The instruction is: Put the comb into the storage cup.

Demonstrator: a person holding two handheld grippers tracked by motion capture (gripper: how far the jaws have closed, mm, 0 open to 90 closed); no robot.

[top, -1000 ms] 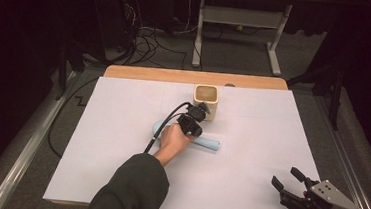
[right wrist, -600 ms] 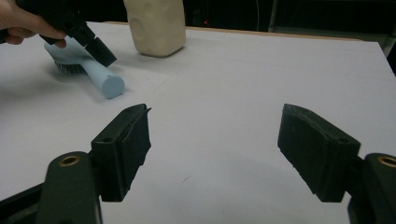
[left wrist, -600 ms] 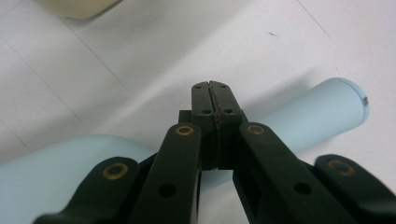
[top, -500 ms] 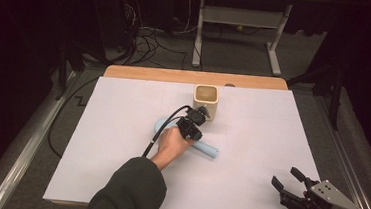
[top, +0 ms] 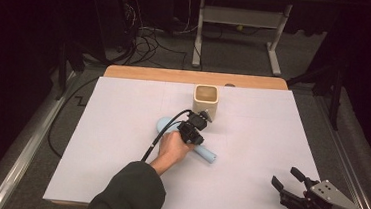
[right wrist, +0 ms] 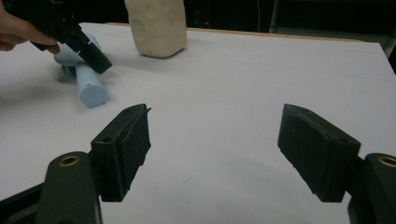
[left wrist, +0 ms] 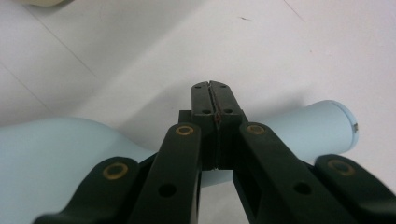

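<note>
Pale blue brush (top: pixel 205 152) lies mid-bench, handle pointing near-right, just near of the cream cup (top: pixel 206 101). Left gripper (top: pixel 196 129) hovers over the handle, fingers pressed together, holding nothing, probably lining up. Right gripper (top: pixel 290 179) idles near-right, fingers apart, empty.

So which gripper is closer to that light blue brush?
Left. The left gripper hovers right over the light blue brush; the right gripper sits far off, near the table's front corner.

I see open white table (top: pixel 120 144) along its left, right and near edges. A cream cup (top: pixel 206 102) near the far edge and a blue brush (top: pixel 205 152) mid-table block the middle.
</note>
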